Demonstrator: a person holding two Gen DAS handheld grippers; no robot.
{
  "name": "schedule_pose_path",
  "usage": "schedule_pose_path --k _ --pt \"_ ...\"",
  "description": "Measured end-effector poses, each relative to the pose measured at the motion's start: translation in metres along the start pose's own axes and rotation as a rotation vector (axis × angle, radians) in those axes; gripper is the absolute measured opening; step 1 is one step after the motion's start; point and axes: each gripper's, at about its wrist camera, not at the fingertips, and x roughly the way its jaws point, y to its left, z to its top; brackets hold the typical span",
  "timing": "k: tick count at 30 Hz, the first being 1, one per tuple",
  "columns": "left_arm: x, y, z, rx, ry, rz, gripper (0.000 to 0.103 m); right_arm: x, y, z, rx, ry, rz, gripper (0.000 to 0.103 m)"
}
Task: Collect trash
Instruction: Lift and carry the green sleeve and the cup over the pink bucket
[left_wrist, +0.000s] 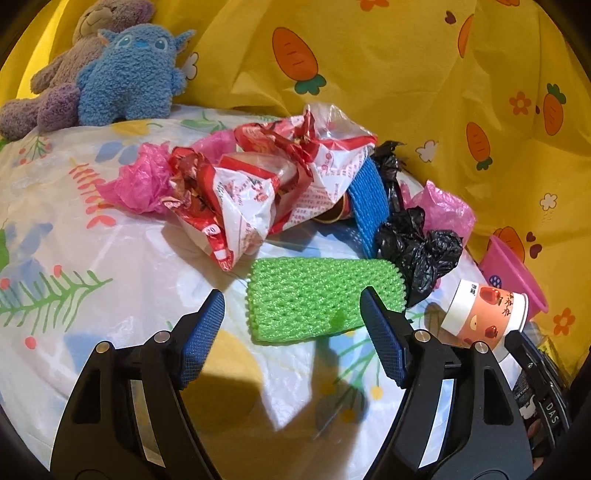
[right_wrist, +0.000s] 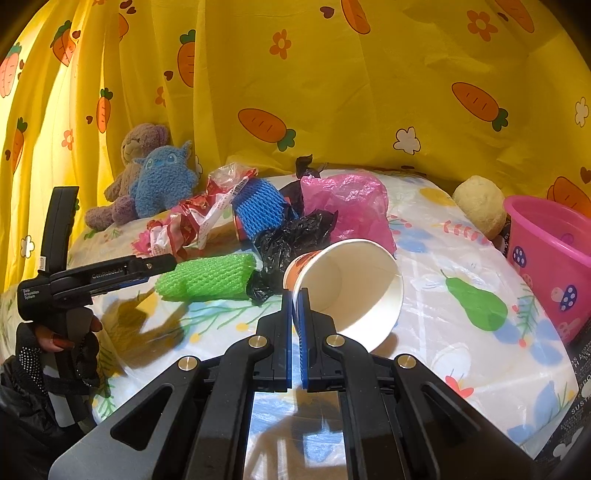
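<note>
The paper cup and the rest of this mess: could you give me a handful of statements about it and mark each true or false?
1. The right gripper is shut on the rim of the paper cup. True.
2. The left gripper is clamped on the green foam net. False: it is open, its fingers on either side of the net.
3. The blue plush toy sits in front of a brown teddy bear. True.
4. The pink bin is full of trash. False: what shows of its inside is empty.
5. The black plastic bag lies between the green net and the cup. True.
</note>
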Motion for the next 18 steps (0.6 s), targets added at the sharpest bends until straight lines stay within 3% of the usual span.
schedule_pose_path --k 3,4,5,6,7,9,11,14,18 --pt "0.012 -0.004 0.000 0.002 0.053 -0.007 0.064 0.000 0.000 0.000 0.002 0.001 0.000 0.004" --pt "0.017 -0.005 0.000 0.006 0.075 0.006 0.055 0.000 0.000 0.000 0.002 0.001 0.000 0.004" --pt "0.019 -0.007 0.000 0.011 0.083 0.020 0.052 0.000 0.000 0.000 0.003 0.001 0.001 0.004" --pt "0.019 -0.009 0.001 0.018 0.080 0.021 0.049 0.000 0.000 0.000 0.003 0.001 0.000 0.004" --pt "0.020 -0.011 0.001 0.027 0.086 0.024 0.038 0.000 0.000 0.000 0.003 0.002 0.001 0.004" --pt "0.022 -0.014 -0.001 0.038 0.094 0.047 0.035 0.001 0.000 0.000 0.005 0.005 0.002 0.004" --pt "0.022 -0.015 -0.001 0.043 0.092 0.049 0.020 0.001 0.000 -0.001 0.007 0.006 0.001 0.004" --pt "0.019 -0.015 -0.001 0.043 0.077 0.047 0.007 0.000 0.000 -0.001 0.007 0.004 0.000 0.004" --pt "0.013 -0.020 -0.002 0.070 0.041 0.032 0.004 -0.001 0.000 -0.001 0.008 0.001 -0.003 0.004"
